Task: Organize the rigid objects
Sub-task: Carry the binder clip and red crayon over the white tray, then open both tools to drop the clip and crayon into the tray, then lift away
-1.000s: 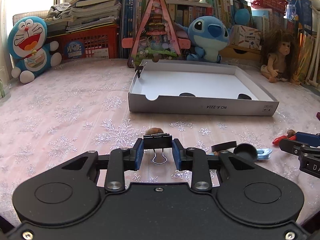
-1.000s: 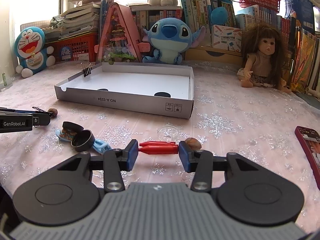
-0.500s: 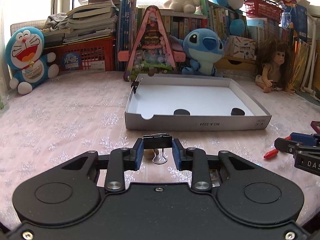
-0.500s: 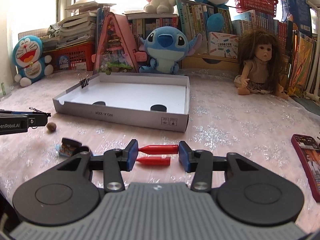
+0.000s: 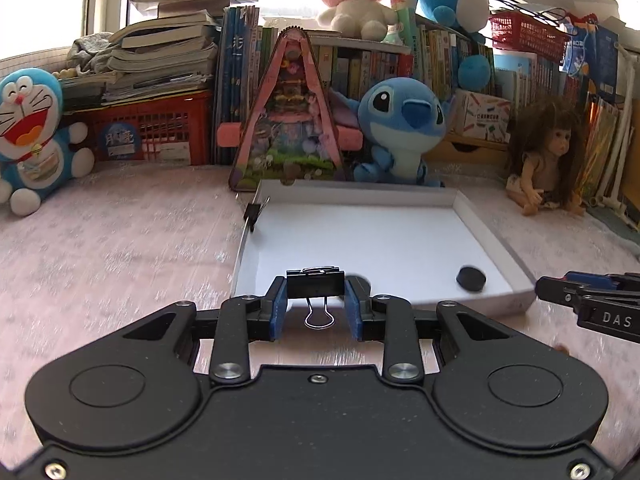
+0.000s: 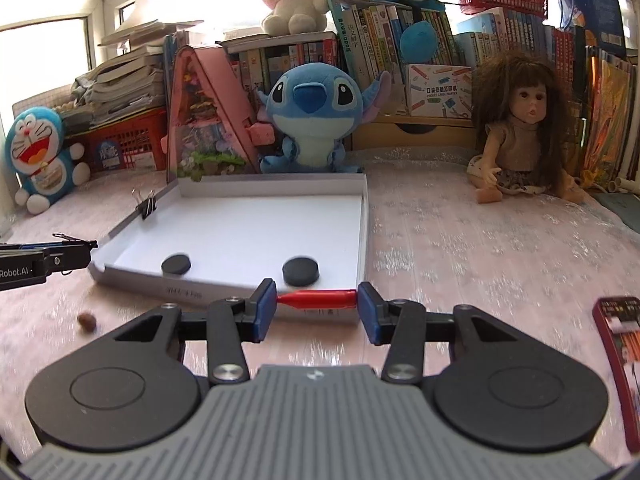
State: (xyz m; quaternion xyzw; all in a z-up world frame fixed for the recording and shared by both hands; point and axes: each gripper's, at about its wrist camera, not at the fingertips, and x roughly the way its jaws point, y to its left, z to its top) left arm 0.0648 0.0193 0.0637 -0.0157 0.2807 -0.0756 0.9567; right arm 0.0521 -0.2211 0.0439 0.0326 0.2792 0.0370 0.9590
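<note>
My left gripper (image 5: 316,306) is shut on a black binder clip (image 5: 315,284) and holds it in the air just before the near left corner of a shallow white cardboard box (image 5: 492,240). My right gripper (image 6: 317,306) is shut on a red pen-like stick (image 6: 318,299), held crosswise above the box's near wall (image 6: 192,292). Two black discs (image 6: 301,271) lie inside the box near its front. Another binder clip (image 6: 146,205) is clipped on the box's left wall. The right gripper also shows at the right edge of the left wrist view (image 5: 588,300).
A small brown nut (image 6: 87,320) lies on the pink snowflake cloth (image 6: 460,248) left of the box. A dark red phone-like slab (image 6: 620,360) lies at the right. A Stitch plush (image 6: 312,116), a doll (image 6: 516,132), a Doraemon plush (image 6: 38,156) and books line the back.
Both grippers have risen and moved forward toward the box with their objects held. The loose items on the cloth have dropped out of view below them.
</note>
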